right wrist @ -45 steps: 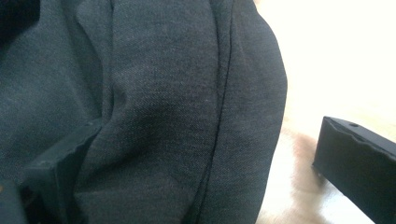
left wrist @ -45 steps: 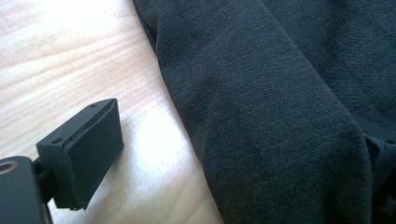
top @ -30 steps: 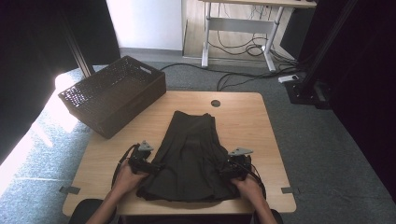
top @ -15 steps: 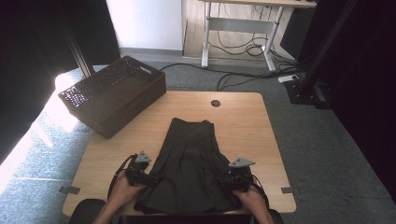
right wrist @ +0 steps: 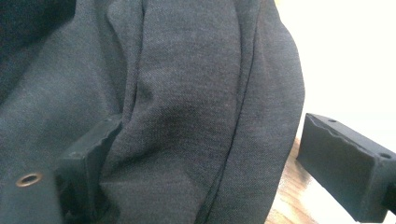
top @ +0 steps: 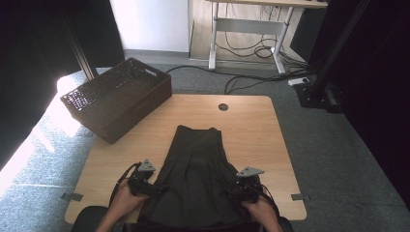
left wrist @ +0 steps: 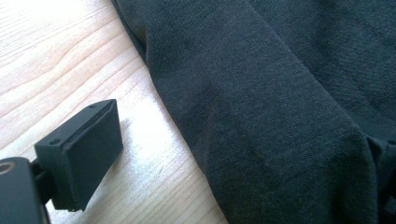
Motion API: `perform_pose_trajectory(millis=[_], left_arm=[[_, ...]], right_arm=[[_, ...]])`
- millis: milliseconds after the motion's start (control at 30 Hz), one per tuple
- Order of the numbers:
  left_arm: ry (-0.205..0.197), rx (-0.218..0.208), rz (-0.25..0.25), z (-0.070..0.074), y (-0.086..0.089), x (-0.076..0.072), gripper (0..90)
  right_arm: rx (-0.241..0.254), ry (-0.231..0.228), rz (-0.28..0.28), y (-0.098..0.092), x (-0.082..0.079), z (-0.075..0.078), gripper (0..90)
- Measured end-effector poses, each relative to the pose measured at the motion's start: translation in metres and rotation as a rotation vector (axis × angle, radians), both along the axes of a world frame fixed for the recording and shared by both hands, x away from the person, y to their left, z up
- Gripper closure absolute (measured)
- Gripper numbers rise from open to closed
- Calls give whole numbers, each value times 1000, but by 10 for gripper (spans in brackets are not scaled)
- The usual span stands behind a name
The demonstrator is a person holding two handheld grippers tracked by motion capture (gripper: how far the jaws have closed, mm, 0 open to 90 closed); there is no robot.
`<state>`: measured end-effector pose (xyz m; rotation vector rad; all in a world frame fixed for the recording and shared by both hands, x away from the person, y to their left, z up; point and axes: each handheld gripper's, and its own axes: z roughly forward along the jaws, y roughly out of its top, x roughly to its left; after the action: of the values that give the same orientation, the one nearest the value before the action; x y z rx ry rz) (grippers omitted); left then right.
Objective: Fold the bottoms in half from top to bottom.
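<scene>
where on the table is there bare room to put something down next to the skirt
The widest free patch lies right of the dark skirt, out to the table edge. A second runs along the far edge around the cable hole. Left is tighter: the woven basket overhangs that corner. The near edge is crowded by the left gripper and right gripper.

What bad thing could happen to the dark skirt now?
The right gripper has the dark skirt bunched between wide jaws, which have just been closing; it might pinch several layers and leave creases. The left gripper sits at the skirt's edge with one jaw on bare table, so it could miss the cloth.
</scene>
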<state>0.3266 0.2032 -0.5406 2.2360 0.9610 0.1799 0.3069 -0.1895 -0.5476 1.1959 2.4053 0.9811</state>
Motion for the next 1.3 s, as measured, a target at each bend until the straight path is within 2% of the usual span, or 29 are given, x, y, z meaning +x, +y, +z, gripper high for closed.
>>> perform_pose_trajectory(millis=[67,133,333,433,567,733,800,967,1033,1300], left_arm=[[0,6,-5,3,0,3,30],[-33,25,-12,9,0,5,22],[-72,28,-13,25,-1,23,9],[-73,21,-4,31,0,35,0],[-79,8,7,40,-1,51,0],[-101,20,6,48,-7,67,5],[-112,29,5,51,-10,75,14],[-117,32,11,53,-18,93,41],[-120,49,8,53,-22,101,46],[-131,69,15,56,-33,130,95]], right_arm=[[11,19,13,0,2,2,126],[21,31,19,0,4,6,125],[33,5,46,5,14,26,111],[36,-5,56,8,21,34,100],[36,-11,60,15,35,44,65],[67,-11,58,24,52,55,50],[56,-13,58,29,59,59,45],[32,-16,26,41,85,62,46],[24,-15,13,45,95,62,46],[6,-11,-64,61,142,64,53]])
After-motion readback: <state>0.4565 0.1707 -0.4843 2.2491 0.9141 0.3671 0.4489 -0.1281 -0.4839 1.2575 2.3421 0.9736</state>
